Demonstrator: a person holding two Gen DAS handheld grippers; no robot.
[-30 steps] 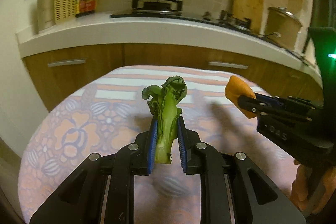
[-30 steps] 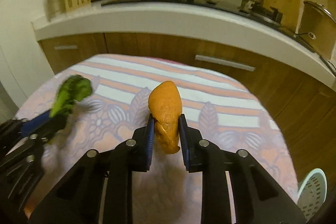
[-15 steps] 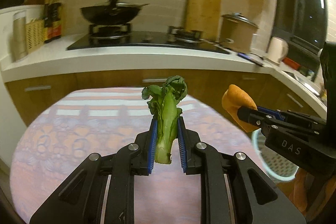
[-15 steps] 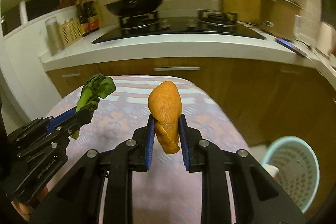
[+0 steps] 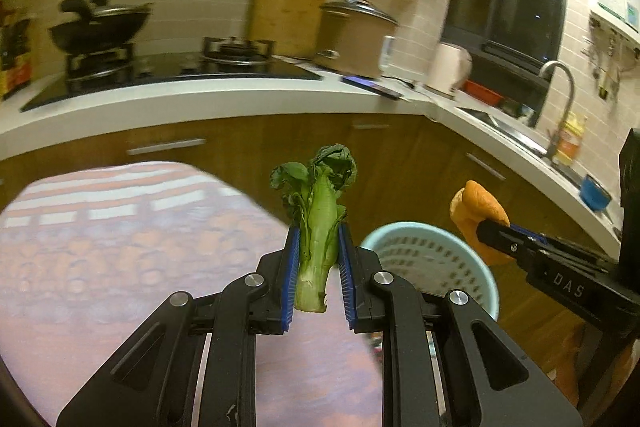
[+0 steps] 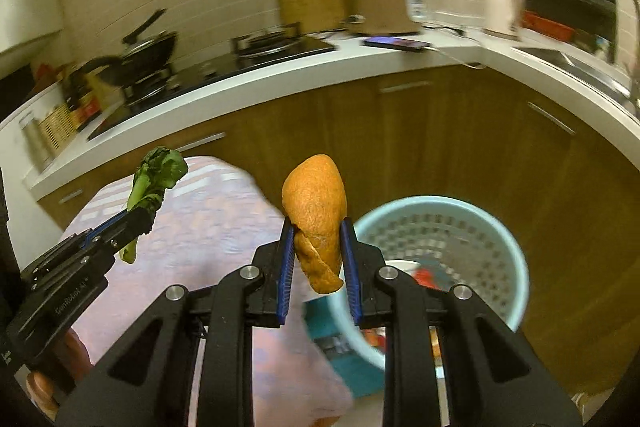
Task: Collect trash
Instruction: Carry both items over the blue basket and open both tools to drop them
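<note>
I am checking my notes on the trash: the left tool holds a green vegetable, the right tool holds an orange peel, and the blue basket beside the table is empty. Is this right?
Not quite. The basket is not empty: the right wrist view shows red and white trash at its bottom. The rest holds: the left tool holds the green vegetable, and the right tool holds the orange peel.

A wilted green vegetable stalk stands upright, pale cut end down and dark crumpled leaves on top, pinched at its lower stem between blue pads. Beside it a curled piece of orange peel is held the same way, its pointed end up and a ragged flap hanging below. Past the edge of the patterned cloth sits a pale blue perforated basket on the floor, some rubbish already inside.
</note>
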